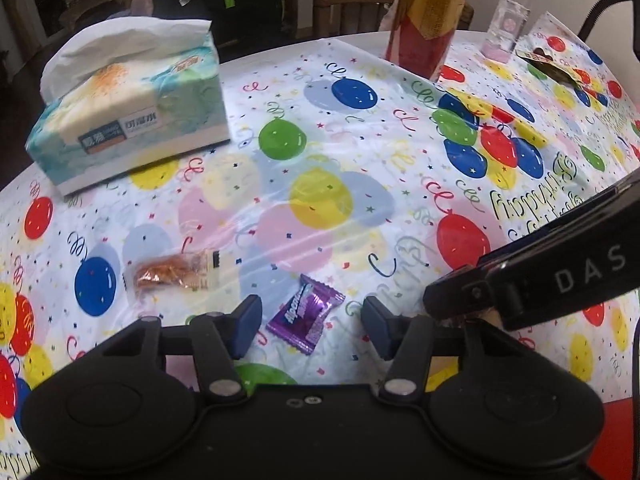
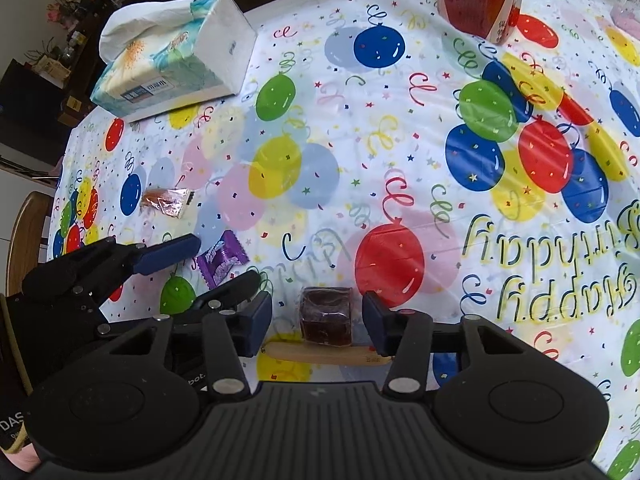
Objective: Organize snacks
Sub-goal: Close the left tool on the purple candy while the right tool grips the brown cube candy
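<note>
My left gripper (image 1: 312, 326) wide open, purple candy (image 1: 306, 314) right between fingers, lying diagonal on tablecloth (image 1: 360, 200). Right gripper (image 2: 318, 324) also open, straddling dark wrapped cube (image 2: 326, 316) sitting on wooden stick (image 2: 328, 354) near table's near edge. Orange snack packet (image 1: 172, 272) further left, left arm closer. Neither touching yet, I think.

A home dining room: a birthday-balloon cloth (image 1: 320, 184) covers the desk, wooden chair (image 1: 352, 4) at twelve o'clock, tissue pack (image 1: 132, 112) at ten.
</note>
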Motion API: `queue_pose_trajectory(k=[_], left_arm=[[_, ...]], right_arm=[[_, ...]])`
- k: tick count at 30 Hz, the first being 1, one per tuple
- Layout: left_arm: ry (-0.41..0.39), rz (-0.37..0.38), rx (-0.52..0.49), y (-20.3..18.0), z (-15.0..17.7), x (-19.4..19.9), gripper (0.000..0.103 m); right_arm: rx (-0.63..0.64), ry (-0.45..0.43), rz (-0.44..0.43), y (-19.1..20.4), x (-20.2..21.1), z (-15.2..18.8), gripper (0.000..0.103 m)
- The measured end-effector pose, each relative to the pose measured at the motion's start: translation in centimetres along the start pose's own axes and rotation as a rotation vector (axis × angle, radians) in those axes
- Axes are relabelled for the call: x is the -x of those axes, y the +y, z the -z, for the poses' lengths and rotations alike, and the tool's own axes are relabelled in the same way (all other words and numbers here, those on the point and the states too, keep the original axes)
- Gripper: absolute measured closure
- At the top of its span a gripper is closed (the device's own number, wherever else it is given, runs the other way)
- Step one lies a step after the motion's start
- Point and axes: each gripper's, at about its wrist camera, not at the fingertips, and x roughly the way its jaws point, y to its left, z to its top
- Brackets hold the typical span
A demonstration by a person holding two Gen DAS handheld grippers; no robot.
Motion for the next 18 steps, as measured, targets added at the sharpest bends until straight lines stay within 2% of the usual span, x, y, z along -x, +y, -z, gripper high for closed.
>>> queue_pose_trajectory(k=[1, 9, 18], left_arm=[[-0.001, -0.001, -0.002, 0.0, -0.1, 0.0, 0.051], [-0.010, 0.000, -0.018, -0.3, 0.0, 0.2, 0.078], [-0.010, 0.010, 0.022, -0.6, 0.2, 1.1, 0.083]], right_arm=[[0.002, 0.004, 0.000, 0.0, -0.1, 0.0, 0.060], [0.015, 0.005, 0.011, 0.0, -0.4, 0.3, 0.075], [0.033, -0.016, 0.021, 0.1, 0.7, 0.8, 0.076]])
